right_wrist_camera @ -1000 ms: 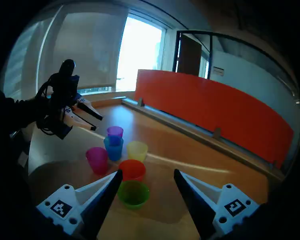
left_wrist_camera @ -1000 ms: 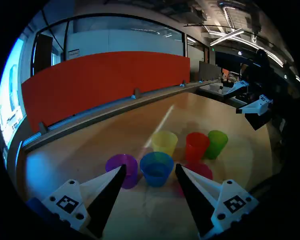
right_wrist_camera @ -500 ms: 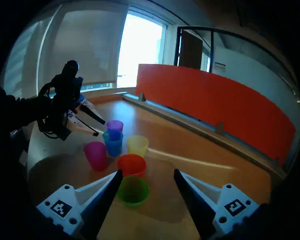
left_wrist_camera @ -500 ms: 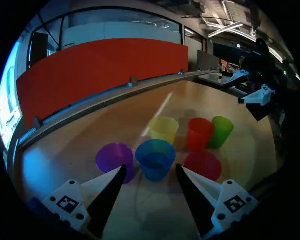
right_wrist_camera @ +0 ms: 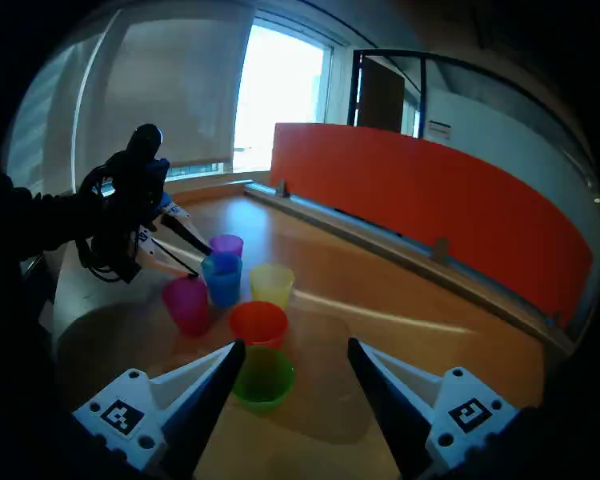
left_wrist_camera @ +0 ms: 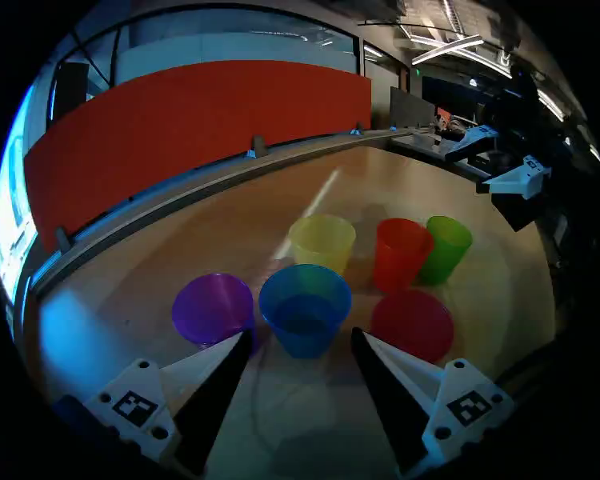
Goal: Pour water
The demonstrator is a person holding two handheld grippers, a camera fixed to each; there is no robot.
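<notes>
Twice spread wide, seemingly for grasping: left gripper (left_wrist_camera: pixel 299 334) just short of blue cup (left_wrist_camera: pixel 305 308), right gripper (right_wrist_camera: pixel 294 342) before green cup (right_wrist_camera: pixel 260 378).

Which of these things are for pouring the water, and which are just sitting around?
For the job: blue cup, purple cup, yellow cup, red cup, green cup, pink cup, left gripper, right gripper.
Just there: orange wall panel, window.
</notes>
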